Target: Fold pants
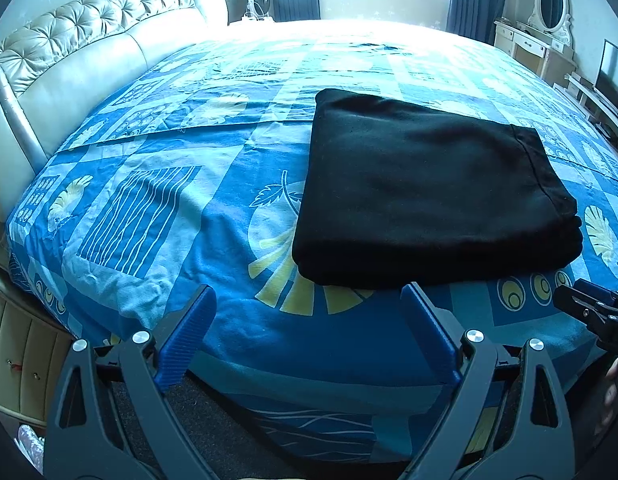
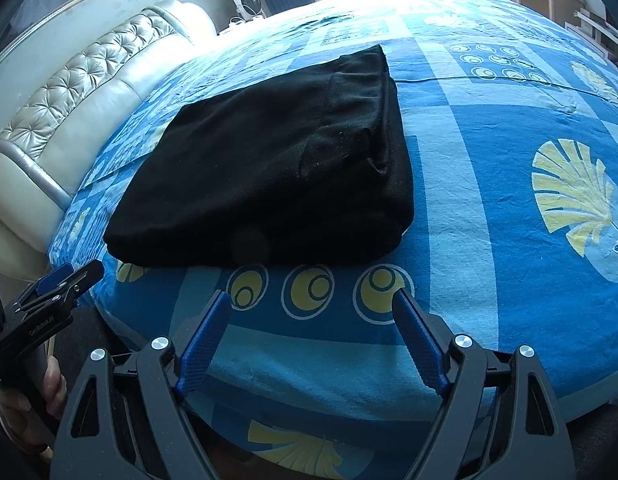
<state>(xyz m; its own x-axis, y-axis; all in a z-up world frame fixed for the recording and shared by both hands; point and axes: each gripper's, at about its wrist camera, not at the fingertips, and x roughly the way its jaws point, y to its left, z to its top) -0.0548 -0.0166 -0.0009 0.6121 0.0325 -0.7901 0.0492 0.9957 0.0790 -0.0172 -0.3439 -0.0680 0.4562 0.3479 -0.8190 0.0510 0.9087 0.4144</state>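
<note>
Black pants [image 1: 425,184] lie folded into a thick rectangular stack on the blue patterned bedspread [image 1: 181,200]. They also show in the right wrist view [image 2: 269,168], with a hem and seam on top. My left gripper [image 1: 309,292] is open and empty, just short of the stack's near edge. My right gripper [image 2: 311,300] is open and empty, a little back from the stack over the bed's front edge. The right gripper's tip shows in the left wrist view [image 1: 589,308]; the left gripper's tip shows in the right wrist view [image 2: 65,280].
A padded cream headboard [image 1: 89,48] runs along the left. A white fan [image 1: 261,0] and a window with blue curtains stand at the back. A dresser with an oval mirror [image 1: 549,20] and a TV stand at the right. A bedside cabinet [image 1: 17,360] is lower left.
</note>
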